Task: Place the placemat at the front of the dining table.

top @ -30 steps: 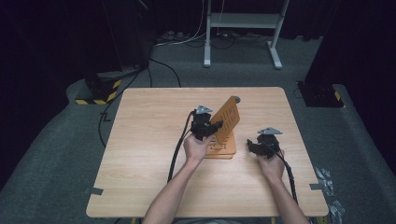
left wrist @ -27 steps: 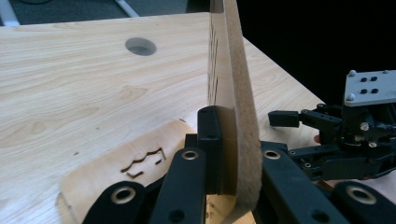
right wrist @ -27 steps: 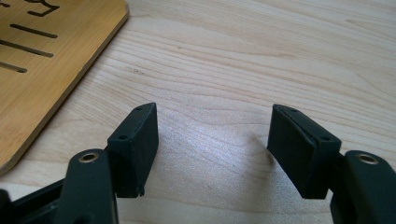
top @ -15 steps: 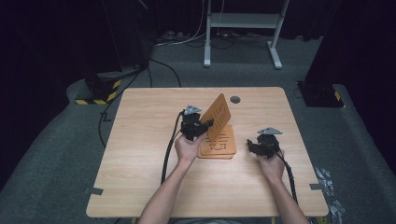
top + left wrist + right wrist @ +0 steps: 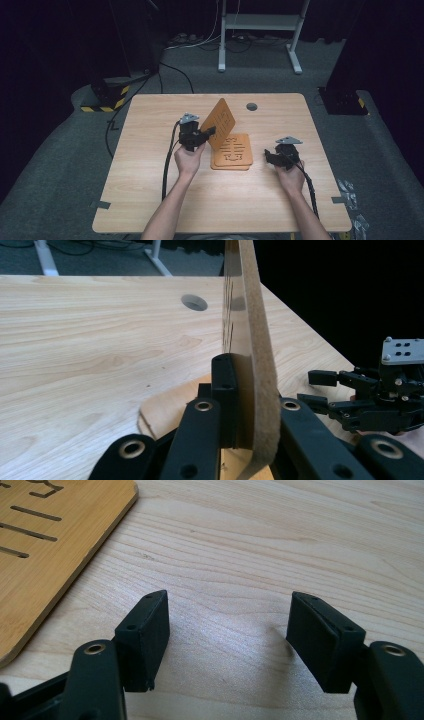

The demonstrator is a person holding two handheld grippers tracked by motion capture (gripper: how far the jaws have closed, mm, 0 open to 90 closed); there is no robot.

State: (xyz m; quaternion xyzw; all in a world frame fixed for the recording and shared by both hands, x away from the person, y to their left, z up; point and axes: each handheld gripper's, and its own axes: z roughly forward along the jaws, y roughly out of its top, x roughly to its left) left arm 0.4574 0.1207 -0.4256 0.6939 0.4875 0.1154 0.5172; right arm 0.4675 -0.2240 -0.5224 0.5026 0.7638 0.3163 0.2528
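Wooden table (image 5: 150,200) at centre: left gripper (image 5: 206,135) clamped on 1 tilted coaster (image 5: 219,121) raised above the stack (image 5: 232,152); right gripper (image 5: 269,156), jaws apart, rests just beside the stack.

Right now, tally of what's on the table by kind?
Orange cutout boards lifted in the left gripper: 1
Orange cutout boards lying flat in the stack: cannot tell how many from here, at least 2
Grippers: 2, the right gripper with fingers apart
Total: at least 5
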